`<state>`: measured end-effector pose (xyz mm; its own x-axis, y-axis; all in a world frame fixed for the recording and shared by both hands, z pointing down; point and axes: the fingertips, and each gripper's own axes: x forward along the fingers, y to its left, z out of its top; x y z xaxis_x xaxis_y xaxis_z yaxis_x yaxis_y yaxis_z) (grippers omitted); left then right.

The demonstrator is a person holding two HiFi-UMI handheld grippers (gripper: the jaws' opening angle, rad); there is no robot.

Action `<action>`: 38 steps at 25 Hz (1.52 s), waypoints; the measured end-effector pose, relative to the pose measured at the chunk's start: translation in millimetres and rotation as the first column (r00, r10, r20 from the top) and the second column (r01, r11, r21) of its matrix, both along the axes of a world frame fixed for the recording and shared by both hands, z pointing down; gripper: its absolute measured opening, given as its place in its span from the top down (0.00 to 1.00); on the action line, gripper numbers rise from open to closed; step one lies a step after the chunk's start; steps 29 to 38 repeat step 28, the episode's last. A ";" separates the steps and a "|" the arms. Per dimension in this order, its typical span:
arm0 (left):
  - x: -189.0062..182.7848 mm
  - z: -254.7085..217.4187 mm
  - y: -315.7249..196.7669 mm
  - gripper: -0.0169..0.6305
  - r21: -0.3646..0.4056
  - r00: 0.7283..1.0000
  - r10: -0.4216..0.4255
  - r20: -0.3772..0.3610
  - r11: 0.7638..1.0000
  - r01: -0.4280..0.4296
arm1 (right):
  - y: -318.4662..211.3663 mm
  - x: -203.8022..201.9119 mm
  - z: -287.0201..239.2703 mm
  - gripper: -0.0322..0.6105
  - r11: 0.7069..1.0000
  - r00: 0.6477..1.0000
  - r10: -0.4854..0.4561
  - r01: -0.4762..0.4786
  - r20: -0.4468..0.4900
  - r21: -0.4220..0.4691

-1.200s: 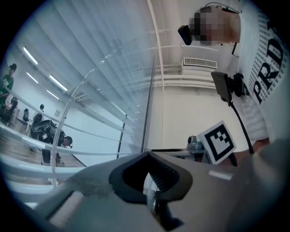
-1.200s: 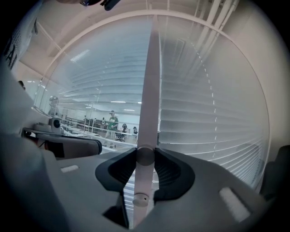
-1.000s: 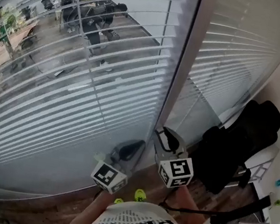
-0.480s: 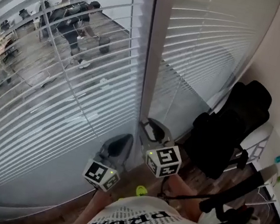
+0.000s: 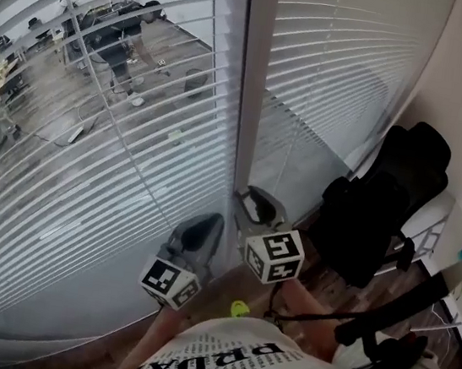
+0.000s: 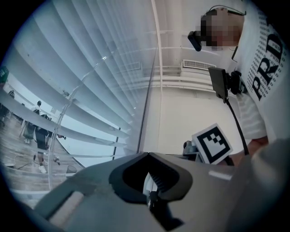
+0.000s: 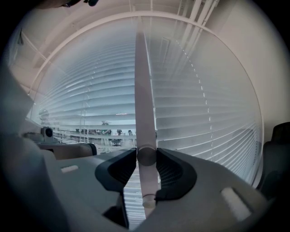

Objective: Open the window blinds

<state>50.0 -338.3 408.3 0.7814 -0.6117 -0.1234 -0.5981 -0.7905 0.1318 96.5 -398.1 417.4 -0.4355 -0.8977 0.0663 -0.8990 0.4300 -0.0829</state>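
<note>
The right gripper (image 7: 146,156) is clamped on the tilt wand (image 7: 143,104), which rises straight up before the slats. The left gripper (image 6: 147,155), just beside it, has its jaws pressed together on nothing. Beyond hang the window blinds (image 5: 130,174), with an office visible between the slats

White, grey and black
We see white horizontal-slat window blinds (image 5: 134,149) striping the left and centre, a pale grey round plastic wand (image 7: 145,104), the grey right gripper (image 7: 146,156) with black pads (image 7: 174,174), black-and-white square patterns on white marker cubes (image 5: 273,255), and a black office chair (image 5: 381,209) at right.
</note>
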 end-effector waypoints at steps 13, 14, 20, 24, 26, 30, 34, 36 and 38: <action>-6.1 -2.7 1.0 0.99 -0.008 1.000 -0.008 0.012 1.000 0.008 | -0.7 -2.2 -1.3 0.75 1.000 0.999 0.024 -0.024 -0.031 0.020; -6.0 -5.3 -0.8 0.99 -0.009 1.000 -0.007 0.015 1.000 0.008 | -2.2 -1.9 -3.9 0.75 0.999 0.999 0.026 -0.025 -0.032 0.020; -7.2 -11.0 -5.3 0.99 0.001 1.000 -0.001 0.028 1.000 0.001 | -5.9 -2.4 -10.0 0.75 0.999 0.998 0.028 -0.027 -0.048 0.028; -1.9 -4.5 -1.6 0.99 -0.006 1.000 -0.011 0.025 1.000 0.011 | -2.4 1.2 -3.1 0.75 0.999 0.998 0.021 -0.019 -0.052 0.030; 0.3 -0.8 -0.6 0.99 -0.003 1.000 -0.005 0.029 1.000 0.005 | -1.7 2.1 -0.4 0.75 0.999 0.998 0.021 -0.019 -0.055 0.031; 1.7 2.8 0.6 0.99 -0.007 0.999 -0.002 0.032 1.000 0.002 | -0.8 2.7 2.8 0.75 0.999 0.998 0.021 -0.019 -0.057 0.030; 1.7 2.8 0.6 0.99 -0.007 0.999 -0.002 0.032 1.000 0.002 | -0.8 2.7 2.8 0.75 0.999 0.998 0.021 -0.019 -0.057 0.030; 1.7 2.8 0.6 0.99 -0.007 0.999 -0.002 0.032 1.000 0.002 | -0.8 2.7 2.8 0.75 0.999 0.998 0.021 -0.019 -0.057 0.030; 1.7 2.8 0.6 0.99 -0.007 0.999 -0.002 0.032 1.000 0.002 | -0.8 2.7 2.8 0.75 0.999 0.998 0.021 -0.019 -0.057 0.030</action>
